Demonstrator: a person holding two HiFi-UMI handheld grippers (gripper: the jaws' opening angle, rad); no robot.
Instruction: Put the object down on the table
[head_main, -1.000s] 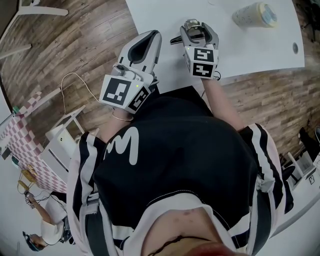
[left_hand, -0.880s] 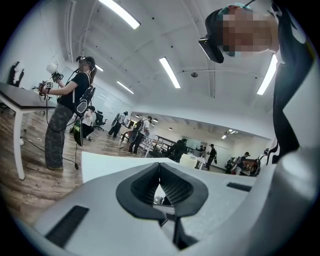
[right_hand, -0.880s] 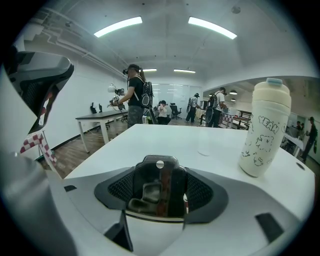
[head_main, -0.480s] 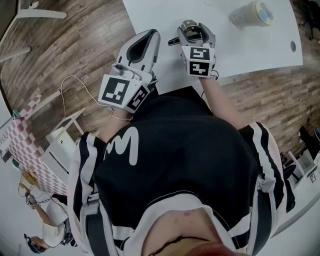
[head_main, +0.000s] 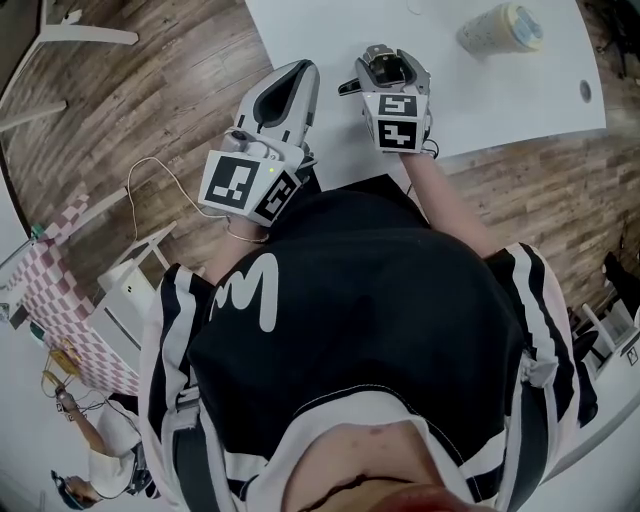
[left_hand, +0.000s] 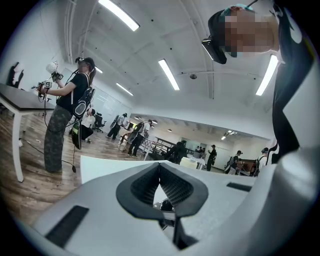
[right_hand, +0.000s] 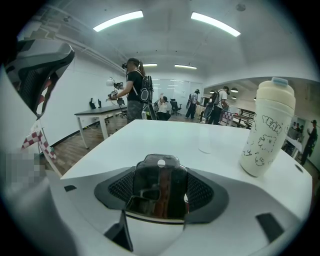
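Squarely between the 2 jaws of the right gripper (right_hand: 160, 189) sits a dark glossy object (right_hand: 158, 197), pinched from both sides by the ribbed pads. It is held over the near part of the white table (right_hand: 150, 135); whether it touches the top cannot be told. The left gripper (left_hand: 160, 172) hovers just beside it at the table's left edge, jaws pressed together at the tips with nothing between them. Farther along the table, well apart from the object, a cream tumbler (right_hand: 267, 127) with doodle drawings stands upright — nothing lies between it and the jaws. The object is smooth and reflective, with rounded top corners and 1 small round hole near its top.
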